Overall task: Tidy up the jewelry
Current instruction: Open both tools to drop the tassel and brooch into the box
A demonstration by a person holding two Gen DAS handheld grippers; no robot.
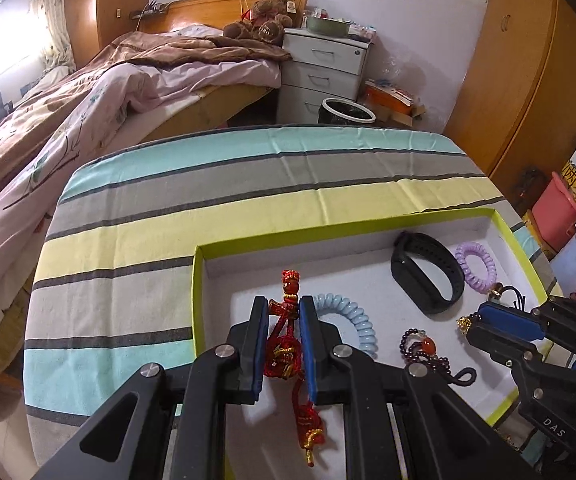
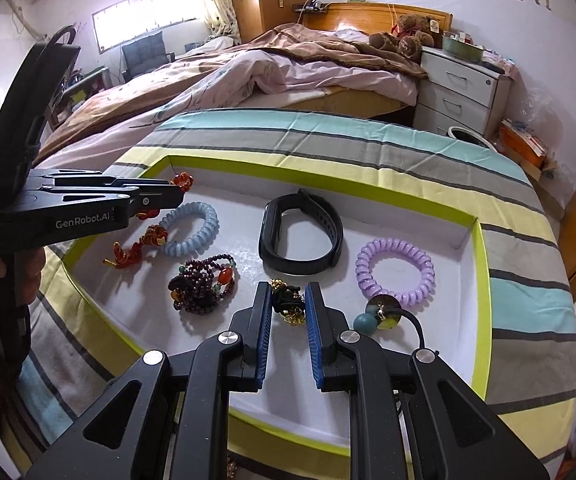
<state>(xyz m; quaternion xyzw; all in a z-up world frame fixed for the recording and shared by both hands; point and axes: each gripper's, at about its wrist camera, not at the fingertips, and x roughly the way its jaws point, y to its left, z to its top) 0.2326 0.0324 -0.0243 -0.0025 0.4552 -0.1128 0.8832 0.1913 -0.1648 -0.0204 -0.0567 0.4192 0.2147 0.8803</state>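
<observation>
Left wrist view: my left tool (image 1: 283, 320) is clamped on a red knotted charm (image 1: 285, 344), its long axis running along the fingers, tassel end hanging toward me over the white tray (image 1: 368, 224) with the lime rim. Just beside it lies a blue coil band (image 1: 352, 320). The tray also holds a black wristband (image 1: 428, 276), a purple coil band (image 2: 396, 272) and a dark bead bracelet (image 2: 203, 284). My right tool (image 2: 288, 304) is clamped on a black and gold trinket (image 2: 288, 300). The tray sits on the striped bench (image 1: 207, 200).
</observation>
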